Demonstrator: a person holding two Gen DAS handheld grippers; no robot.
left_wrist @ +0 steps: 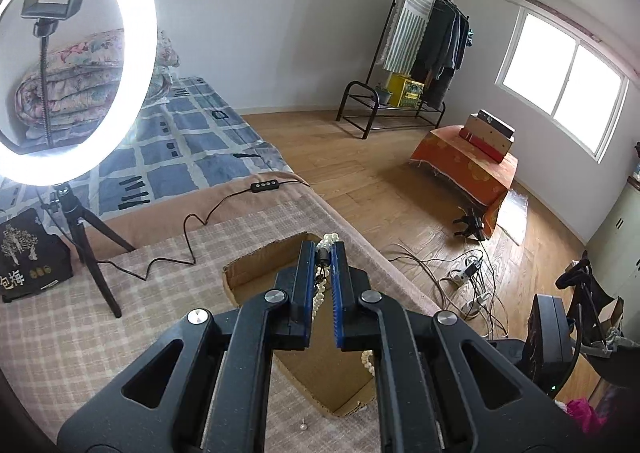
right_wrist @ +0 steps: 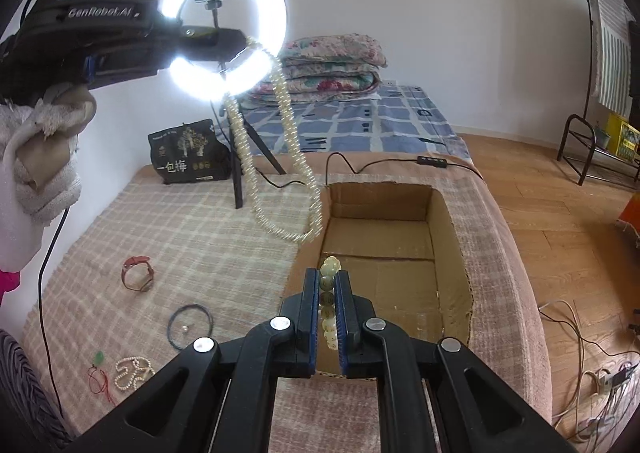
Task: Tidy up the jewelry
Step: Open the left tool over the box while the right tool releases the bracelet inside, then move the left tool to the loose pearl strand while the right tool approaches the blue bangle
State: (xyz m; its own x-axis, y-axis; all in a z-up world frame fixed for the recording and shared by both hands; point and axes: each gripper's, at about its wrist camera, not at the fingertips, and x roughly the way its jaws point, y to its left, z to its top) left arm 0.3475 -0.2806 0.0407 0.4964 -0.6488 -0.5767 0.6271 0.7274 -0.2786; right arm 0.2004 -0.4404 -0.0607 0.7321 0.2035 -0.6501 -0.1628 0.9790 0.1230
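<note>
My left gripper (left_wrist: 323, 249) is shut on a long pearl necklace (left_wrist: 329, 241). In the right wrist view that gripper (right_wrist: 242, 43) is high at the upper left, and the necklace (right_wrist: 288, 133) hangs from it in a long loop reaching the near left edge of an open cardboard box (right_wrist: 448, 221). My right gripper (right_wrist: 329, 279) is shut on a bracelet of pale green beads (right_wrist: 330, 267), held over the box's near left corner. The box also shows in the left wrist view (left_wrist: 256, 273), under the left gripper.
On the checked blanket (right_wrist: 180, 237) lie a red watch (right_wrist: 138, 273), a dark cord ring (right_wrist: 190, 325), a small pearl string (right_wrist: 130, 373) and a green pendant on red cord (right_wrist: 99, 359). A ring light (right_wrist: 224, 49) on a tripod and a black bag (right_wrist: 188, 153) stand behind. A small stud (left_wrist: 303, 424) lies near the box.
</note>
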